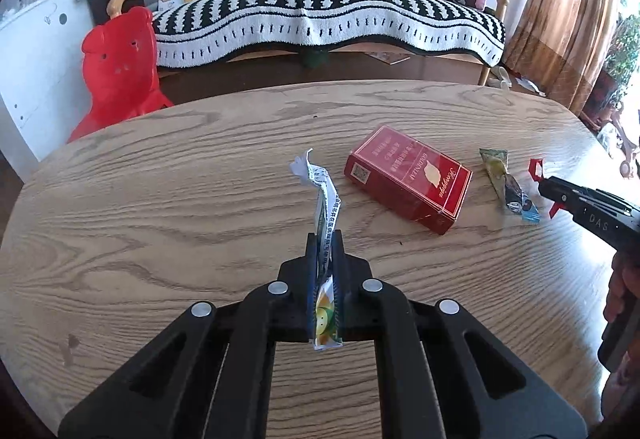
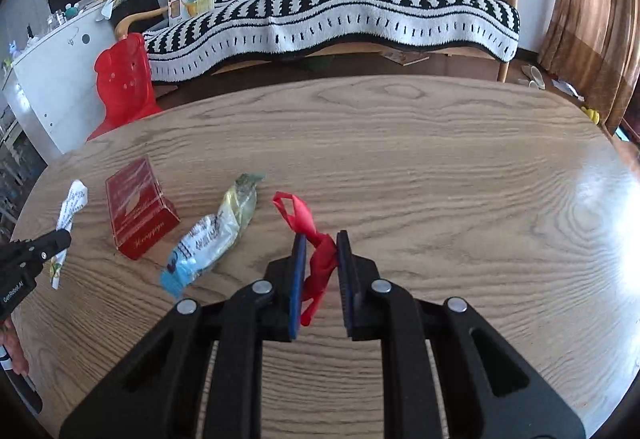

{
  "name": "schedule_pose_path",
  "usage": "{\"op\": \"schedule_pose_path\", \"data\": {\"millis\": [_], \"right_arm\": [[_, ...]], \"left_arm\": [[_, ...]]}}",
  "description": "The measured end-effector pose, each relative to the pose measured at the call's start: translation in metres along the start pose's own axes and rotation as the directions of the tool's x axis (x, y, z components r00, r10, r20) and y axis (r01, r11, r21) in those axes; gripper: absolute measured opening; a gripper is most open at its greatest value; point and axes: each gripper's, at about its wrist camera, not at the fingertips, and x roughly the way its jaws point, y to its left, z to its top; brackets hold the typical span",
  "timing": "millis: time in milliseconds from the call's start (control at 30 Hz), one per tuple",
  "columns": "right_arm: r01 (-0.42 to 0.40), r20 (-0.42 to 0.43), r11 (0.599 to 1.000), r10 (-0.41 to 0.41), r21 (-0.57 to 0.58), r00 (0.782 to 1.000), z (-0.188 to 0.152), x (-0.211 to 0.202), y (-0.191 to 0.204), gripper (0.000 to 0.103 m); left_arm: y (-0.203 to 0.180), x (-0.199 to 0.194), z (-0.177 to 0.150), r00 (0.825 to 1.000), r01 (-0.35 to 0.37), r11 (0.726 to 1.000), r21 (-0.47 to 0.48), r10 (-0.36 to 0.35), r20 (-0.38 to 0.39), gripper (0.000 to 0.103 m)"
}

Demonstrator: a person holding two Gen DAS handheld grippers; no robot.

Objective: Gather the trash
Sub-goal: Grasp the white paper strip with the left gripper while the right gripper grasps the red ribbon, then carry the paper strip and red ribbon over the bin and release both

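Now my left gripper (image 1: 325, 239) pinches a white wrapper (image 1: 320, 191); my right gripper (image 2: 322, 243) clamps a red ribbon (image 2: 308, 223). A closed red box (image 2: 138, 211) lies at ten o'clock on the table (image 2: 440, 159).

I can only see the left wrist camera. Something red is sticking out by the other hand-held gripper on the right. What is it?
Observer: It's a red strip with a knot in the middle. The right hand-held gripper has it pinched at the knot.
Operator: Does the end look funny?
Observer: Yes, the far end curls into a little loop.
Operator: Is there anything on the floor I can't see?
Observer: There's a small yellow thing by the curtain, past the right edge of the table.
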Motion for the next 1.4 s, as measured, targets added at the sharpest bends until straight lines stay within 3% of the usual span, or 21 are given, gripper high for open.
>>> {"op": "schedule_pose_path", "data": {"millis": [133,233,367,433,533,733,800,833,900,933,1000,1067,1133,1167,1233,1267,1400], "right_arm": [[-0.029,0.023,0.999,0.028,0.031,0.999,-0.003,-0.013,-0.001,0.016],[-0.087,0.090,0.994,0.081,0.064,0.993,-0.011,-0.049,-0.006,0.016],[-0.162,0.199,0.972,0.127,0.170,0.972,-0.052,-0.120,-0.046,0.016],[-0.140,0.229,0.972,0.094,0.191,0.969,-0.083,-0.159,-0.073,0.016],[-0.074,0.254,0.966,0.010,0.246,0.967,-0.130,-0.221,-0.126,0.016],[0.020,0.287,0.922,-0.140,0.386,0.948,-0.221,-0.342,-0.218,0.016],[0.032,0.263,0.911,-0.152,0.411,0.953,-0.247,-0.354,-0.235,0.016],[0.032,0.233,0.897,-0.148,0.440,0.961,-0.266,-0.354,-0.247,0.016],[0.033,0.174,0.870,-0.135,0.492,0.975,-0.297,-0.342,-0.266,0.016],[0.021,0.141,0.848,-0.112,0.530,0.984,-0.312,-0.331,-0.277,0.016],[-0.039,0.082,0.762,-0.018,0.646,0.996,-0.356,-0.303,-0.301,0.016],[-0.025,0.022,0.728,0.013,0.685,1.000,-0.387,-0.283,-0.309,0.016],[-0.023,-0.005,0.715,0.037,0.699,0.999,-0.402,-0.273,-0.312,0.016],[-0.026,-0.013,0.707,0.050,0.707,0.999,-0.409,-0.270,-0.313,0.016],[-0.034,-0.011,0.692,0.061,0.721,0.998,-0.414,-0.269,-0.317,0.016],[-0.033,-0.012,0.692,0.060,0.722,0.998,-0.411,-0.267,-0.318,0.016],[-0.024,-0.023,0.704,0.057,0.710,0.998,-0.409,-0.266,-0.316,0.016]], "left_arm": [[-0.008,-0.013,0.004,1.000,0.013,1.000,0.012,-0.013,0.017,0.006],[-0.025,-0.034,0.005,0.995,0.084,0.996,0.010,-0.085,0.050,0.006],[-0.088,-0.082,-0.009,0.963,0.236,0.968,0.087,-0.245,0.112,0.006],[-0.121,-0.097,-0.020,0.944,0.298,0.946,0.130,-0.312,0.105,0.006],[-0.177,-0.119,-0.051,0.896,0.426,0.889,0.165,-0.440,0.055,0.006],[-0.307,-0.154,-0.114,0.775,0.627,0.727,0.279,-0.618,-0.132,0.006],[-0.352,-0.158,-0.141,0.737,0.674,0.676,0.298,-0.640,-0.216,0.006],[-0.371,-0.157,-0.155,0.729,0.684,0.665,0.300,-0.637,-0.251,0.006],[-0.407,-0.144,-0.190,0.696,0.716,0.634,0.292,-0.617,-0.367,0.006],[-0.419,-0.136,-0.205,0.693,0.716,0.633,0.293,-0.596,-0.405,0.006],[-0.435,-0.116,-0.233,0.696,0.704,0.647,0.293,-0.548,-0.464,0.006],[-0.443,-0.097,-0.254,0.717,0.673,0.672,0.310,-0.489,-0.497,0.006],[-0.444,-0.086,-0.268,0.731,0.658,0.660,0.364,-0.440,-0.522,0.006],[-0.443,-0.081,-0.270,0.729,0.653,0.664,0.363,-0.423,-0.537,0.006],[-0.444,-0.078,-0.269,0.710,0.667,0.667,0.333,-0.432,-0.556,0.006],[-0.443,-0.077,-0.267,0.718,0.659,0.673,0.335,-0.431,-0.546,0.006],[-0.442,-0.076,-0.269,0.710,0.661,0.684,0.309,-0.437,-0.552,0.006]]}}
